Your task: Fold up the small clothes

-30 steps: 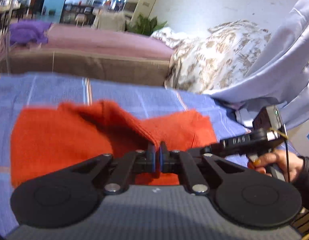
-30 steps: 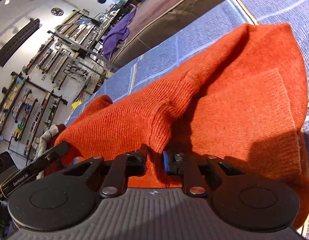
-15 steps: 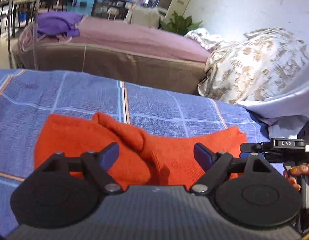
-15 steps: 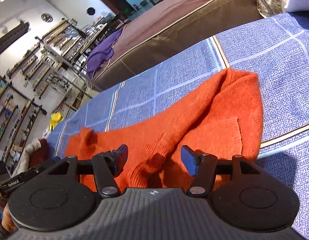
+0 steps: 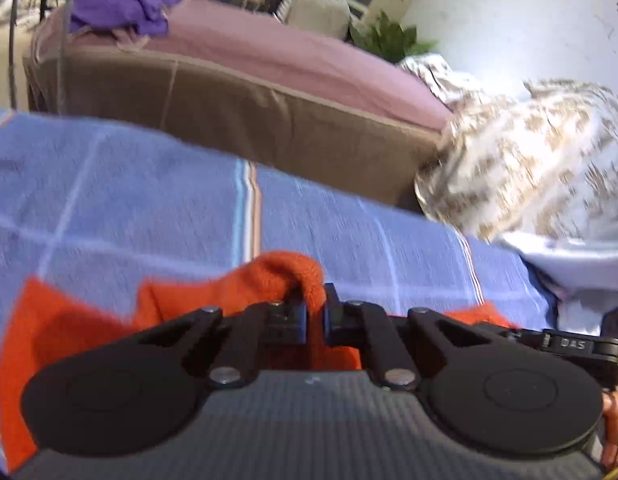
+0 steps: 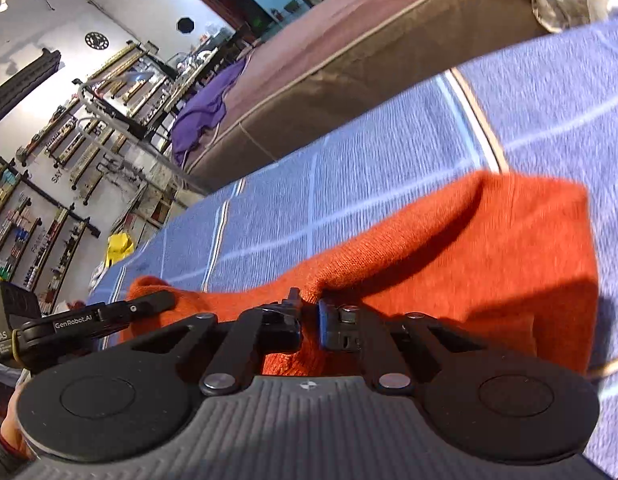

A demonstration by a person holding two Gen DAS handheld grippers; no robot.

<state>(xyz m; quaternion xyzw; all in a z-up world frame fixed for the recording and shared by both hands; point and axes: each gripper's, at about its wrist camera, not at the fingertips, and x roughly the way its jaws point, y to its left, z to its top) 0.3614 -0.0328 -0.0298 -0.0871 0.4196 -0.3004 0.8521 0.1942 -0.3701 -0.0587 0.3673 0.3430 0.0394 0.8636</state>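
An orange knit garment [image 5: 69, 320] lies on a blue checked bedspread [image 5: 129, 200]. My left gripper [image 5: 316, 316] is shut on a raised fold of the garment near its near edge. In the right wrist view the same garment [image 6: 489, 248] spreads to the right, and my right gripper [image 6: 309, 320] is shut on its near edge. The left gripper's side [image 6: 93, 320] shows at the left of the right wrist view, beside the garment's other end. The right gripper's side [image 5: 569, 346] shows at the right of the left wrist view.
A brown bed with a mauve cover [image 5: 269, 60] stands behind the bedspread, with a purple cloth [image 5: 121, 8] on it. A floral quilt [image 5: 529, 160] and pale fabric [image 5: 581, 264] lie at the right. Wall racks [image 6: 49, 160] stand at the far left.
Both grippers held the garment a second ago, opened half a second ago, and have now shut again on its near edge. The view has dropped closer to the bedspread.
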